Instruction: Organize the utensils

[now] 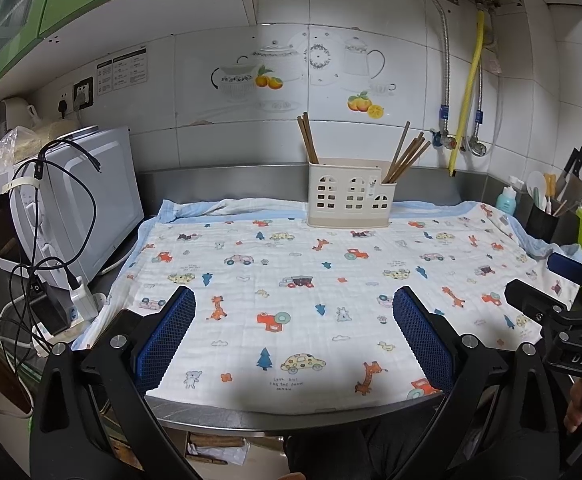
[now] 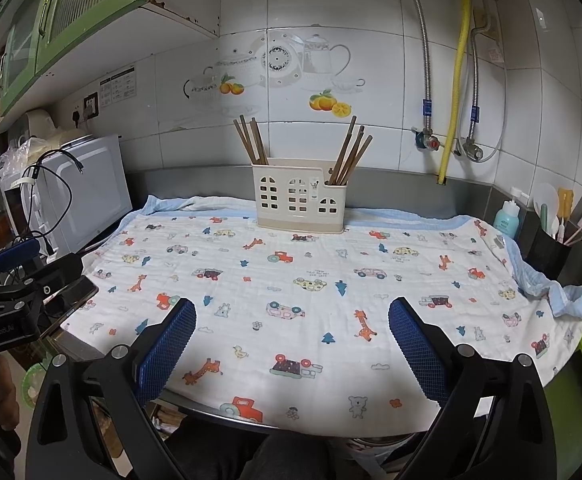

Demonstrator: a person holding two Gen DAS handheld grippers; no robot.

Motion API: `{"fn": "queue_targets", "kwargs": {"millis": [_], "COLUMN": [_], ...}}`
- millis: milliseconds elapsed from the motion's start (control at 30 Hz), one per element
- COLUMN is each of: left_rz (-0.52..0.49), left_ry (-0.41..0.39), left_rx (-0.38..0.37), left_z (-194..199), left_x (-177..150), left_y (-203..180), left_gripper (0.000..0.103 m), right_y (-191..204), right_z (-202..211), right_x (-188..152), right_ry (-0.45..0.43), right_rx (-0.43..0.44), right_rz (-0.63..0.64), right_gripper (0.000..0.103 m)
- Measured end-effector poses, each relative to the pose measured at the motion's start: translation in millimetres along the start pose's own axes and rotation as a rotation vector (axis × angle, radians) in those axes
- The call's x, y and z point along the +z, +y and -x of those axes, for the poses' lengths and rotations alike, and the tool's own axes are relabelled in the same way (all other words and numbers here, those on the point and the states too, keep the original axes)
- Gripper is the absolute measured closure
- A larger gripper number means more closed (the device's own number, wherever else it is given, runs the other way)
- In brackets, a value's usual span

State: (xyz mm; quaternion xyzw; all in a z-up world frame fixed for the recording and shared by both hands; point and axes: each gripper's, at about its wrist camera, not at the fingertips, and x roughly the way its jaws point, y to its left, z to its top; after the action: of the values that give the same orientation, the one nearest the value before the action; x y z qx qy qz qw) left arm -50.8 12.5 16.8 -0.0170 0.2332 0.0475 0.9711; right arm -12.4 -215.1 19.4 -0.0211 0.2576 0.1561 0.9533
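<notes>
Covering the steel counter (image 1: 227, 414), a printed cloth (image 1: 291, 280) lies below white tiles (image 2: 371, 40); both grippers' fingers (image 1: 167, 336) spread.

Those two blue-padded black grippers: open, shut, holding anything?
Left blue-padded black gripper: open, holding nothing.
Right blue-padded black gripper: open, holding nothing.

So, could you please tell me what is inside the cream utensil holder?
The utensil holder has brown chopsticks in its left end and its right end. Its walls hide their lower ends and whatever else is inside.
</notes>
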Motion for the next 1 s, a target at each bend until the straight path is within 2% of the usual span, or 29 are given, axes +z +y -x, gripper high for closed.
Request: {"fn": "queue_targets", "kwargs": {"millis": [1000], "left_rz": [0.004], "left_ry": [0.001], "left_rx": [0.009], "left_z": [-0.5], "left_x": [-2.5], "left_y": [1.4], "left_gripper": [0.005], "right_y": [1.8], "right_z": [-0.3], "right_x": [-0.6], "right_ry": [-0.002], "right_rx": [0.004], "right_rz": [0.002], "right_gripper": [0.009]}}
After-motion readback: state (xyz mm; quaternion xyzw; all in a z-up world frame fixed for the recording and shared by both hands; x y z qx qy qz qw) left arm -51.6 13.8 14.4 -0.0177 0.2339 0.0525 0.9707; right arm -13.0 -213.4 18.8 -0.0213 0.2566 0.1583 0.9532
